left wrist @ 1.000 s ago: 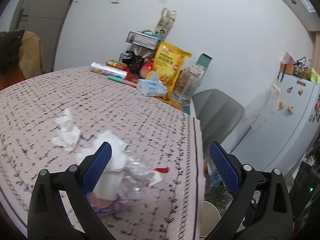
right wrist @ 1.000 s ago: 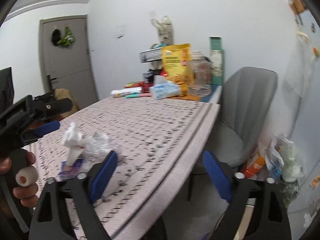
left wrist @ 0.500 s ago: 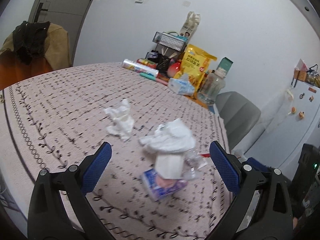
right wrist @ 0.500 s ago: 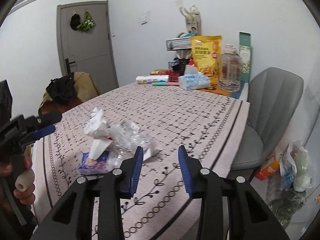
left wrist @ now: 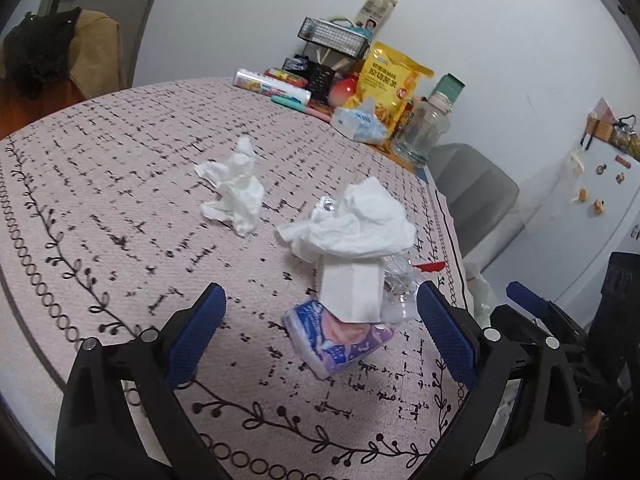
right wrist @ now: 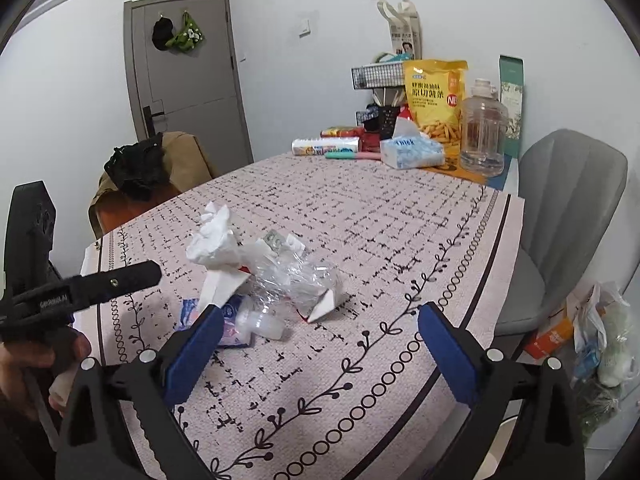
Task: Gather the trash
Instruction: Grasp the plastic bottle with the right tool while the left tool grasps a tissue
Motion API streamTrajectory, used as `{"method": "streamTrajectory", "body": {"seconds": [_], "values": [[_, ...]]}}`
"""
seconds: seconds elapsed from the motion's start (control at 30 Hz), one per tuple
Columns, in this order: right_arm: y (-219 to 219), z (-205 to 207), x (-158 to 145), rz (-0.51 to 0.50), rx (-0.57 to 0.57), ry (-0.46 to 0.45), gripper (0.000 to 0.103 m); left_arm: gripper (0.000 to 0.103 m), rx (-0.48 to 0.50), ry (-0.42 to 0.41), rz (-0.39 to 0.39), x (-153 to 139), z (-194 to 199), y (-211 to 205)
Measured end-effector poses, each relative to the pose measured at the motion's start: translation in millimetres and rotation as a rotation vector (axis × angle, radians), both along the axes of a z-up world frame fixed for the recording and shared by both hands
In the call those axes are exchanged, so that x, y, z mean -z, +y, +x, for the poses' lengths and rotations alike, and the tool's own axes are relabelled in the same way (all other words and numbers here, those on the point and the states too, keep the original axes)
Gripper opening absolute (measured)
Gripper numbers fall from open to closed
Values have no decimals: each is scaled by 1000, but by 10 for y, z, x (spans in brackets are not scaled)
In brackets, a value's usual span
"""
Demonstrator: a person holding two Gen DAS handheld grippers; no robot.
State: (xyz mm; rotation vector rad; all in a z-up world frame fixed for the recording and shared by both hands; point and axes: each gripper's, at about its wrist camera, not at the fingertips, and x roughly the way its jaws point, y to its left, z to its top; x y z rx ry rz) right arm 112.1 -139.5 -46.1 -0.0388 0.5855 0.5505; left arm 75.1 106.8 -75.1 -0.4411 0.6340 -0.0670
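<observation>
I have the left gripper [left wrist: 320, 316] with jaws spread wide, empty, framing the trash pile on the tabletop [left wrist: 120, 168]: a purple tissue packet [left wrist: 340, 340] under a crumpled tissue [left wrist: 352, 220] and clear plastic wrap [right wrist: 296, 276]. A second crumpled tissue [left wrist: 236, 192] lies just beyond. The right gripper [right wrist: 320, 328] has just been opening; its jaws stand wide, gripping nothing.

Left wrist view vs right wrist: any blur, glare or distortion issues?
Left wrist view: sharp, strong fisheye bowing of the patterned pink tablecloth, dark vignette corners, crumpled white tissue slightly overexposed. Right wrist view: sharp, even light, soft shadows under the clear plastic wrapper; grey door leans.
</observation>
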Motion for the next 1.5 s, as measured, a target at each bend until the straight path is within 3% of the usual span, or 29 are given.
{"method": "streamTrajectory", "body": {"seconds": [0.53, 0.63, 0.67, 0.7, 0.77, 1.17, 1.43, 1.5], "values": [[-123, 208, 107, 34, 8, 56, 95, 91, 9, 5, 28, -111, 624, -190], [-91, 262, 107, 32, 1, 69, 91, 62, 23, 23, 21, -97, 648, -187], [-83, 284, 111, 34, -2, 79, 87, 39, 24, 32, 26, -100, 658, -184], [-73, 310, 120, 36, -6, 93, 85, 29, 30, 41, 28, -104, 653, -171], [-27, 362, 146, 40, -18, 127, 75, 23, 29, 32, 19, -121, 623, -131], [434, 369, 182, 3, -113, 188, 55, 20, -96, -49, 0, -341, 288, 270], [671, 466, 400, 18, -117, 302, 52, 20, -138, -46, -8, -333, 94, 467], [698, 494, 461, 18, -115, 325, 46, 20, -143, -43, -21, -317, 70, 487]]}}
